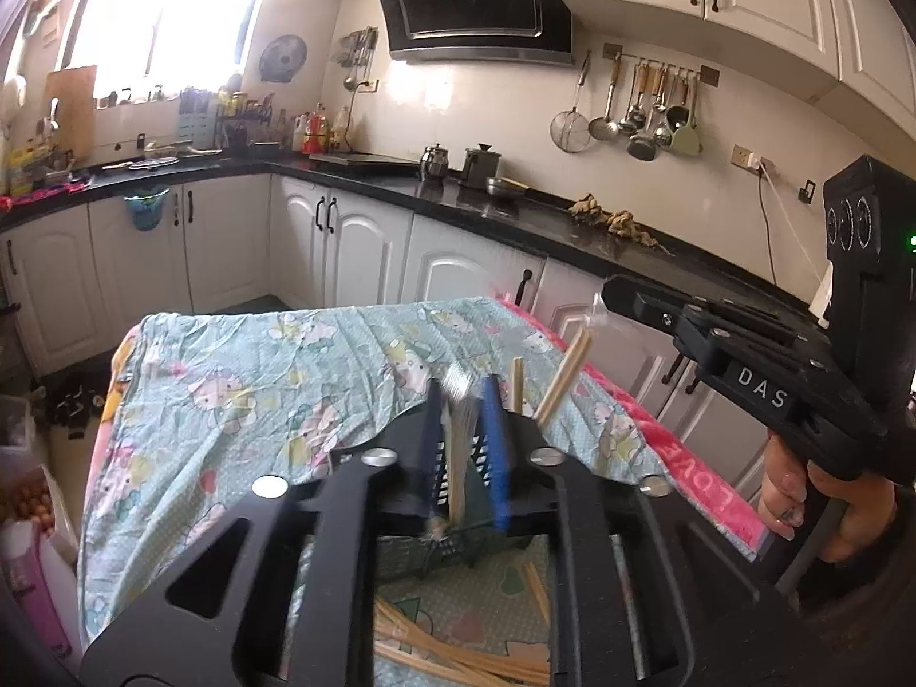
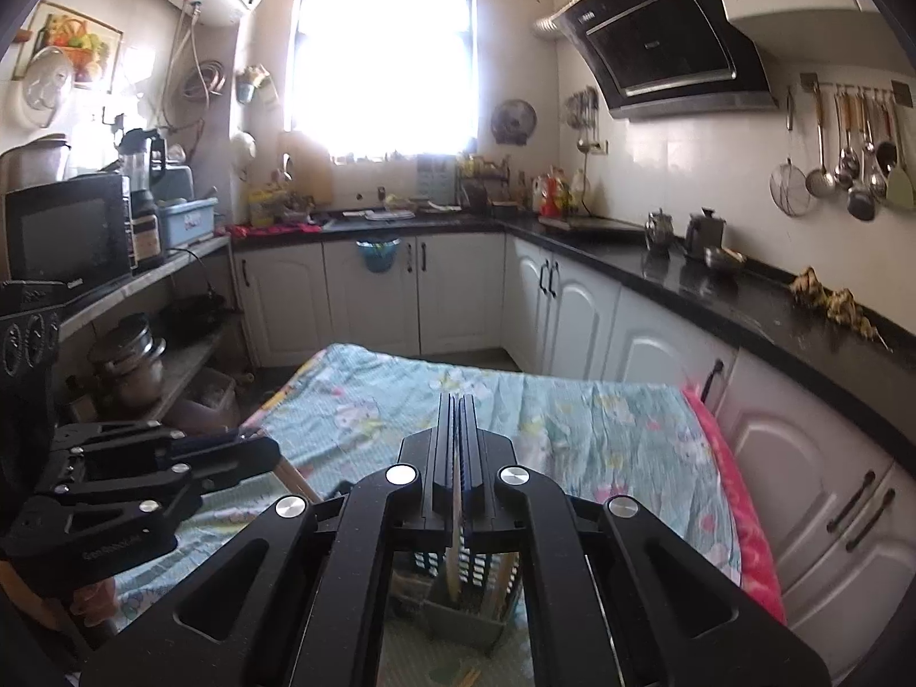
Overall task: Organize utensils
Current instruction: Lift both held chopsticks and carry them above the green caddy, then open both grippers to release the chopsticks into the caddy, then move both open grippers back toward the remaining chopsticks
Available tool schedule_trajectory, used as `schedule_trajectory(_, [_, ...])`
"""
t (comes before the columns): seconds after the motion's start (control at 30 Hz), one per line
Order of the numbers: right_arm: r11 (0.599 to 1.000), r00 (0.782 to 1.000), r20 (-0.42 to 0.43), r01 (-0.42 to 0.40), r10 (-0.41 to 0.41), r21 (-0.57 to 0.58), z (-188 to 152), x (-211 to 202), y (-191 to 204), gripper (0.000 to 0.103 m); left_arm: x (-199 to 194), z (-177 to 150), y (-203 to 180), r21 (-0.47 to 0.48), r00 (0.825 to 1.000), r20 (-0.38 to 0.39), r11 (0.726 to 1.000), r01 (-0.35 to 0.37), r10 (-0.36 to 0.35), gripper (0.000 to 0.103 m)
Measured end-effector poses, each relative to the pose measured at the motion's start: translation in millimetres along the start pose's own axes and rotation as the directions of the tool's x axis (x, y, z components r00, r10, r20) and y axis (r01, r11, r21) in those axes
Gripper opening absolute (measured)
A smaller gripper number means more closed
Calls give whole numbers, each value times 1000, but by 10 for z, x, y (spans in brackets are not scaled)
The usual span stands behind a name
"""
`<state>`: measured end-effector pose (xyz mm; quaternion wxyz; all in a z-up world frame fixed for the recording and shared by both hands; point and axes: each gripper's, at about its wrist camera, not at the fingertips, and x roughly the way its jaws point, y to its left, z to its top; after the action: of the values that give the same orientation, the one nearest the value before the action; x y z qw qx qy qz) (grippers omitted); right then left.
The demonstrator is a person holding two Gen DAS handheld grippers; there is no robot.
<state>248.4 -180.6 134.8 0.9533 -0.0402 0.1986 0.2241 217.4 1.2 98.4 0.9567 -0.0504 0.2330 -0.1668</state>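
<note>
the left tongs (image 1: 466, 441) stand a little spread, and a bundle of chopsticks and what looks like a fork (image 1: 458, 435) is between the fingers, blurred. i cannot tell if the pads really press on it or already let it go. just below these tongs is a dark slotted utensil holder (image 1: 452, 515), standing on the surface covered with a light blue cartoon cloth (image 1: 240, 389). two more chopsticks (image 1: 564, 375) already stick up from the holder, just to the right of the left tongs. many loose chopsticks (image 1: 458, 658) lie on the cloth under the tongs, closer to the camera.

the right tongs (image 2: 458, 458) are pressed together on one thin pale stick (image 2: 455, 532), probably a chopstick, which hangs down between the fingers. its lower end is directly over the holder (image 2: 464, 607), which in this view is green-grey and has some sticks inside.

the step in hand seems to be dropping utensils into the holder. to do it well, i think each piece should be kept upright with its tip inside the rim before the fingers are spread. the two tongs are near each other above the same holder, so it is safer to release one after the other. the holder looks light, so a push from the side may tip it.
</note>
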Motion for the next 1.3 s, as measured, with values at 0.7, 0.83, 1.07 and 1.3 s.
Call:
schedule_trajectory(0.7, [1000, 999, 28, 26, -27, 15, -273, -438, -63, 52, -572, -94, 189, -86, 991, 116, 995, -59, 68, 92])
schedule_trajectory(0.83, [1000, 999, 33, 22, -22, 0, -323, -553, -14, 55, -668, -135, 229, -102, 989, 123, 993, -65, 78, 92])
schedule_trajectory(1.07, [1000, 999, 31, 12, -11, -22, -425, -674, 80, 56, -750, -226, 276, -126, 991, 105, 989, -74, 88, 92])
schedule_trajectory(1.3, [999, 1000, 14, -1, 1, -42, -554, -735, 169, 56, -810, -350, 302, -145, 991, 87, 985, -90, 103, 92])
